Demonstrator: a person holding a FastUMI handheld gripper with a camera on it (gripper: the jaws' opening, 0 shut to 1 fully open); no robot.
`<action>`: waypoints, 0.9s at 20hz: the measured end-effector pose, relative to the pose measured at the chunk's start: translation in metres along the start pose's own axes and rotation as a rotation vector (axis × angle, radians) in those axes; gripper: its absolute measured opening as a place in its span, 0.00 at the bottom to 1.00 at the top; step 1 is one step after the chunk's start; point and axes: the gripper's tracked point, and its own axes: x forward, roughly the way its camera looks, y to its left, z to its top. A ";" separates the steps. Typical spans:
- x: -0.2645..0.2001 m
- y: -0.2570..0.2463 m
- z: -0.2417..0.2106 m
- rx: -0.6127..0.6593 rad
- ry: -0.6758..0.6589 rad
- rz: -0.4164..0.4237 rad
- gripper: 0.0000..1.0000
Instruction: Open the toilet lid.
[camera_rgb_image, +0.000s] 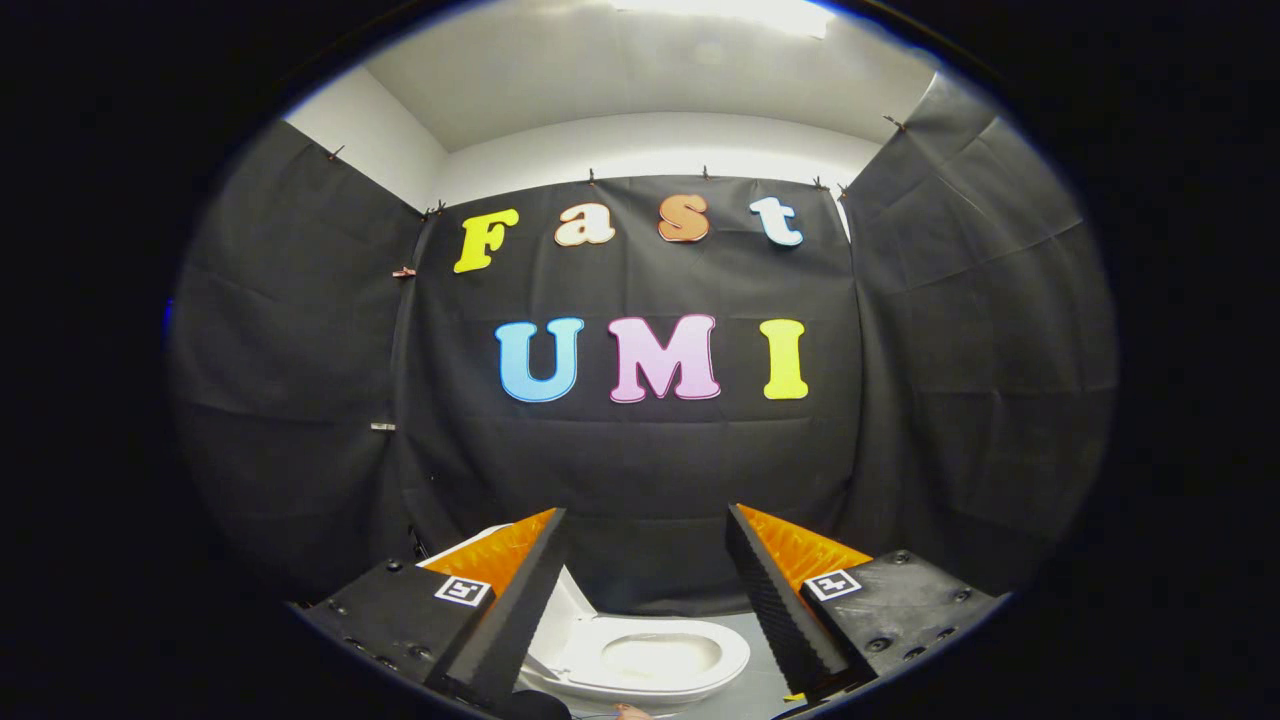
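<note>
A white toilet (650, 655) stands low between and below my fingers, on a grey floor. Its lid (565, 605) is raised, leaning back to the left behind the left finger, and the seat ring and bowl lie uncovered. My gripper (645, 520) is held above the toilet, open, with a wide gap and nothing between the black ridged pads (770, 590). The left finger (520, 590) hides part of the lid.
Black cloth walls close the booth on the back and both sides, close behind the toilet. A strip of grey floor (745, 690) shows to the right of the bowl. White wall and ceiling rise above the cloth.
</note>
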 end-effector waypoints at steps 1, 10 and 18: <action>-0.001 -0.001 0.000 0.001 -0.002 0.001 0.98; -0.007 -0.002 0.003 -0.003 -0.008 0.008 0.98; -0.009 -0.003 0.007 -0.005 -0.013 0.008 0.98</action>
